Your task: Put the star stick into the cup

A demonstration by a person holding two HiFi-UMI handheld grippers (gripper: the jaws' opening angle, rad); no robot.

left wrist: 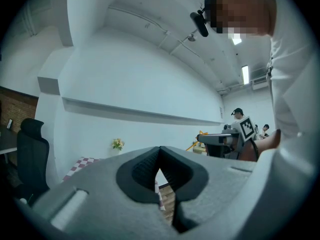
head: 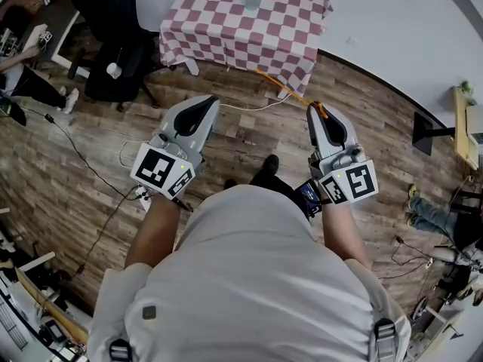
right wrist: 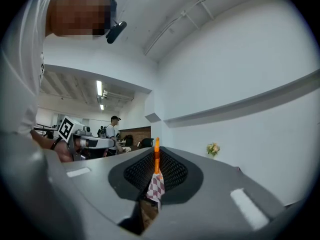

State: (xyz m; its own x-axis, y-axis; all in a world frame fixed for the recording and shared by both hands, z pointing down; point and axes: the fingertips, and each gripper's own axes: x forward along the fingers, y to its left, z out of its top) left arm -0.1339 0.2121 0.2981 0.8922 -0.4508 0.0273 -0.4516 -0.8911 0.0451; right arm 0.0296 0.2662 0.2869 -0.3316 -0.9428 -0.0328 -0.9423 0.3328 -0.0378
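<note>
A clear cup [head: 252, 1] stands near the far edge of a table with a red-and-white check cloth [head: 219, 40], some way ahead of me. My right gripper [head: 316, 106] is shut on a thin orange stick [head: 287, 89] that juts forward and left toward the table's near edge; its star end is too small to make out. In the right gripper view the stick [right wrist: 156, 156] stands up between the closed jaws of the right gripper [right wrist: 156, 160]. My left gripper [head: 201, 105] is held level with the right one, its jaws closed at the tips on nothing [left wrist: 160, 149].
A black office chair [head: 113, 21] stands left of the table. Cables [head: 98, 179] trail over the wooden floor. A seated person's legs [head: 34, 85] show at the far left, another person's [head: 430, 216] at the right. A small flower vase [left wrist: 117, 144] sits on the table.
</note>
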